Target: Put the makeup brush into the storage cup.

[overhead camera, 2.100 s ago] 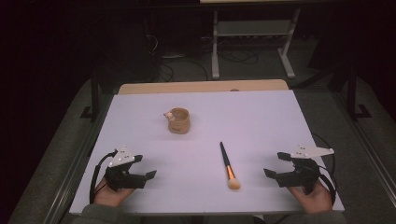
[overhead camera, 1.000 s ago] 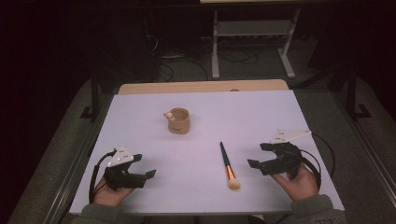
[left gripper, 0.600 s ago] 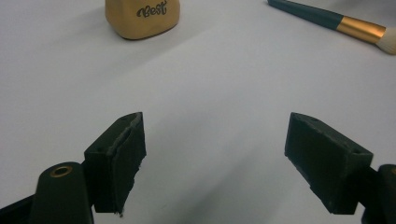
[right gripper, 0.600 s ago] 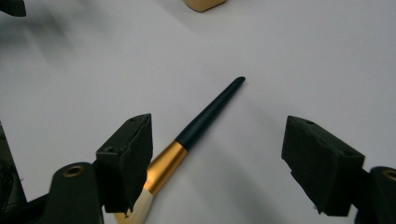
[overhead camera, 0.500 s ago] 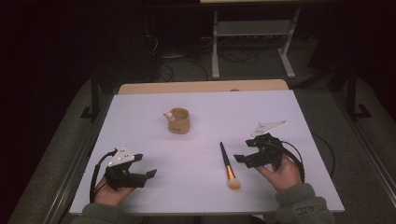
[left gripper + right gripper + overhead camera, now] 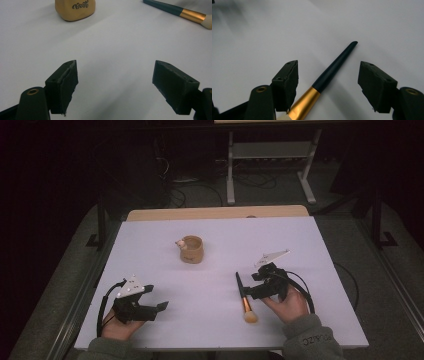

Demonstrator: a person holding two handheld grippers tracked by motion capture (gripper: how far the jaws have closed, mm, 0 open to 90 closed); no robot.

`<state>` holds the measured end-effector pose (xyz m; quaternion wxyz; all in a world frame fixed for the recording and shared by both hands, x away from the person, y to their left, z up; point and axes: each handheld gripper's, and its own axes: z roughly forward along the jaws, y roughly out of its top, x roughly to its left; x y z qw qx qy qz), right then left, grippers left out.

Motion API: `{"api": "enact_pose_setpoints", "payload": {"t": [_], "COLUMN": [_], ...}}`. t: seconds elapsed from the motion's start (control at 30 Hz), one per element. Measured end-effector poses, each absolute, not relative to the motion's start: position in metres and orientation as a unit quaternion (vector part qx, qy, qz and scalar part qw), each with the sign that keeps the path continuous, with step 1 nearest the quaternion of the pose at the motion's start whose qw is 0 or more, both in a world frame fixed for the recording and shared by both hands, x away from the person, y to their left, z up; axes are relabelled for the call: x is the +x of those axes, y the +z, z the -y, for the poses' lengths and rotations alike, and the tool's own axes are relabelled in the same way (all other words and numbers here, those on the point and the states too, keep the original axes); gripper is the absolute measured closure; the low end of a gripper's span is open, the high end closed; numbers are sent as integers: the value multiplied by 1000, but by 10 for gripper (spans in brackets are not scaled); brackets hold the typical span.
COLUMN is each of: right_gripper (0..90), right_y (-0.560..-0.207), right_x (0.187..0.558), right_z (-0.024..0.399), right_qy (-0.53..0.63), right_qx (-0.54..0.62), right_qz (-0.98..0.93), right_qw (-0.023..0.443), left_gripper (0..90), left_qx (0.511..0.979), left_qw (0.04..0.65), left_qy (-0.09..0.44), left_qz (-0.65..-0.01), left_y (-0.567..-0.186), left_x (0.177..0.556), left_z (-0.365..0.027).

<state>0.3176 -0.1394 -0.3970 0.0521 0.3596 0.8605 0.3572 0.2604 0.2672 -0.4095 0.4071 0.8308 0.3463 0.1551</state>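
While the brush [image 6: 243, 294] lies flat on the bench [image 6: 320, 245] at near right, the right tool [image 6: 250, 289] sits over its handle, jaws wide apart on either side, nothing gripped. Left tool [image 6: 155, 310] rests at near left, also wide open and empty. Grasp not yet made; the cup [image 6: 191, 249] stands apart, farther back at centre, so pickup and any placing remain.

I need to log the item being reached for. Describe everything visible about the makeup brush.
The makeup brush has a slim dark teal handle, a gold metal-looking ferrule and a pale, soft bristle head. It lies flat on the white table, handle tip pointing away from the person, bristles toward them. The right gripper stands open astride it, jaws on either side of the handle near the ferrule, not yet closed on it.
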Motion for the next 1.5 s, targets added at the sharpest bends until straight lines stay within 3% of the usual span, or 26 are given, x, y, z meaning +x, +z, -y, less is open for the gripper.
{"api": "enact_pose_setpoints", "payload": {"t": [0.27,0.6,0.77,1.03,1.5], "right_gripper": [357,471,568,733,738], "right_y": [-417,-432,-435,-434,-428], "right_x": [320,317,311,309,318], "right_z": [128,117,108,106,121], "right_qy": [333,301,268,266,298], "right_qx": [375,374,352,342,336], "right_qz": [-865,-877,-893,-897,-892], "right_qw": [31,41,87,93,49], "left_gripper": [203,205,207,209,217], "left_qx": [830,830,830,832,827], "left_qw": [408,408,408,404,413], "left_qy": [153,153,154,153,146], "left_qz": [-349,-348,-349,-348,-351], "left_y": [-410,-410,-411,-411,-409], "left_x": [260,261,261,261,262], "left_z": [-267,-267,-267,-268,-267]}}
